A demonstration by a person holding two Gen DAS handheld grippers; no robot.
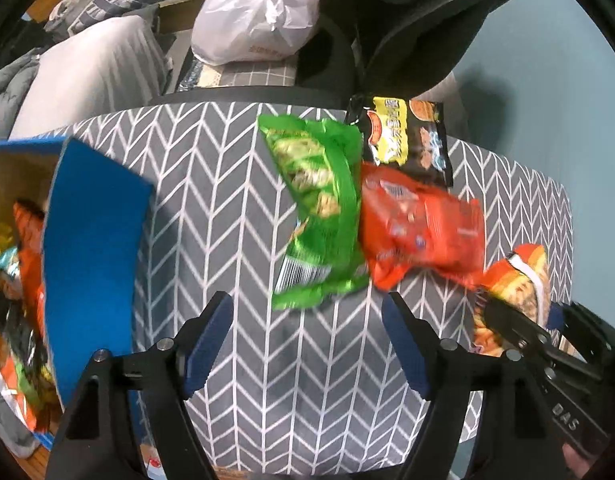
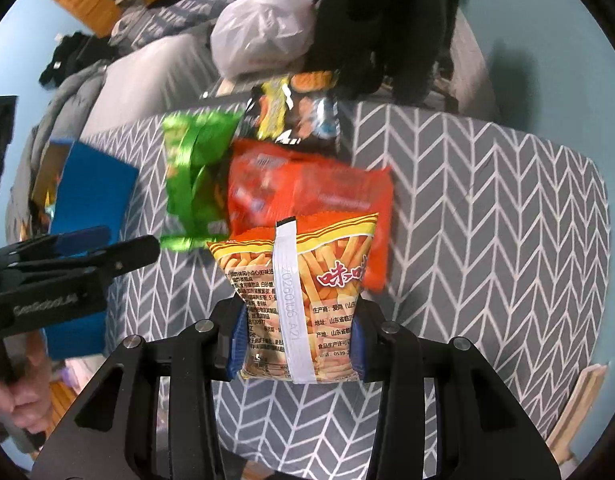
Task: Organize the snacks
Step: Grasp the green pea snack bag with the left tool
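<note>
Over the chevron tablecloth [image 2: 487,208] my right gripper [image 2: 295,344] clamps the fries snack bag [image 2: 307,280] above the 3 packets left there, while my left gripper [image 1: 307,344] hangs wide and empty beside the blue box [image 1: 91,240].

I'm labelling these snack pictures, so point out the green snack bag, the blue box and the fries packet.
green snack bag [image 1: 319,216]: left wrist view, middle of its front.
blue box [image 1: 91,240]: left wrist view, its raised blue flap.
fries packet [image 2: 307,280]: right wrist view, printed back beside the white seam.
</note>
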